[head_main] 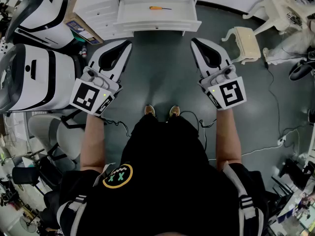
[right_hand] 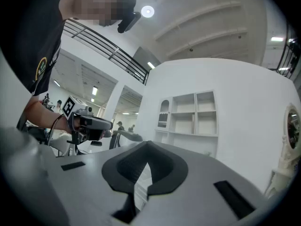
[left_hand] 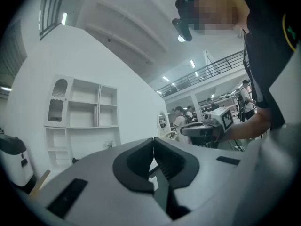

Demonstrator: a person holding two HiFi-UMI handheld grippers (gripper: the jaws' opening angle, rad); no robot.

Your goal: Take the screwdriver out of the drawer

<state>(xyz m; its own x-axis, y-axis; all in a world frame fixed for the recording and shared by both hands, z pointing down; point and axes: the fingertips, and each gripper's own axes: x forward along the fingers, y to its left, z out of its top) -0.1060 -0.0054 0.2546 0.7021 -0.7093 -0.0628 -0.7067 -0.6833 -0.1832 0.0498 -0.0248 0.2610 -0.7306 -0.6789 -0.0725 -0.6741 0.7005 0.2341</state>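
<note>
A screwdriver [head_main: 160, 7] with an orange handle lies inside the open white drawer [head_main: 157, 22] of a white dresser at the top of the head view. My left gripper [head_main: 128, 44] and right gripper [head_main: 193, 41] hang level over the grey floor, well short of the drawer, one on each side of it. Both are shut with nothing between the jaws. The left gripper view shows its shut jaw tips [left_hand: 153, 140] and the right gripper [left_hand: 207, 128] beyond. In the right gripper view, the shut tips [right_hand: 147, 143] meet, with the left gripper [right_hand: 87, 123] off to the side.
Large white machines [head_main: 34, 77] stand at the left, beside a cardboard box [head_main: 81, 28]. A cream stool [head_main: 244, 41] and white furniture sit at the right, with cables [head_main: 275, 107] on the floor. A white shelf unit [left_hand: 82, 121] stands against the wall. The person's feet [head_main: 161, 111] are below the grippers.
</note>
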